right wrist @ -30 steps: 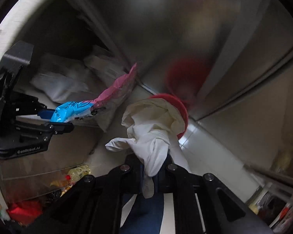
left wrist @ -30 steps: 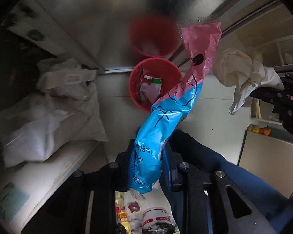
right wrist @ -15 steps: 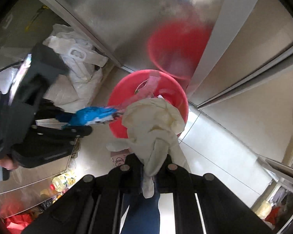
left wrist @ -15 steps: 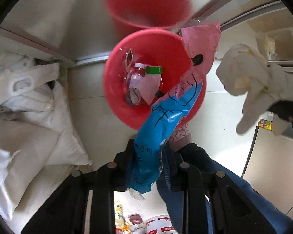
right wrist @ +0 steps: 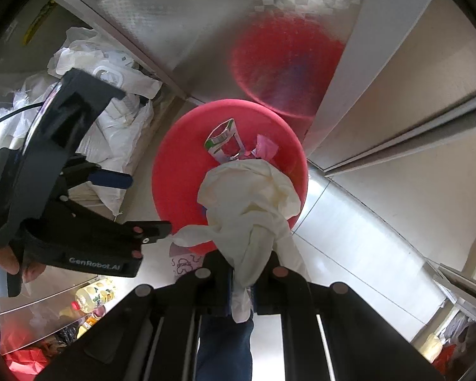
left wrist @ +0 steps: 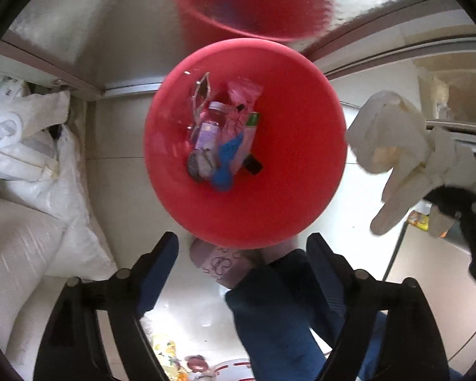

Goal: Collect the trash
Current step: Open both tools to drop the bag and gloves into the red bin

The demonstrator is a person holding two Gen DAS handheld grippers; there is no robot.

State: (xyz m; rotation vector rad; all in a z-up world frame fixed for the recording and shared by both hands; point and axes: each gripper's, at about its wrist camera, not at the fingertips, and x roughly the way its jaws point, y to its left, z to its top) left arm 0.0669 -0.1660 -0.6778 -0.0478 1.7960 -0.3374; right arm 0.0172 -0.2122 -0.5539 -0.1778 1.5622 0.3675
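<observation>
A red bin (left wrist: 295,190) stands on the floor below me, also in the right wrist view (right wrist: 177,174). Inside lie a blue and pink wrapper (left wrist: 228,155), a small bottle (left wrist: 211,127) and other scraps. My left gripper (left wrist: 242,250) is open and empty above the bin's near rim; it shows at the left of the right wrist view (right wrist: 142,203). My right gripper (right wrist: 249,270) is shut on a crumpled white glove (right wrist: 254,197), which hangs over the bin's near edge. The glove also shows in the left wrist view (left wrist: 393,146), to the right of the bin.
White sacks (left wrist: 31,165) are piled left of the bin. A steel cabinet front (right wrist: 181,31) rises behind it and mirrors the bin. My leg in blue trousers (left wrist: 279,314) and a pink slipper (left wrist: 222,263) are just below the bin. Bottles (right wrist: 92,295) lie at lower left.
My left gripper opened and the blue and pink wrapper dropped into the red bin. Both grippers moved closer over the bin. The right gripper still holds the glove.
</observation>
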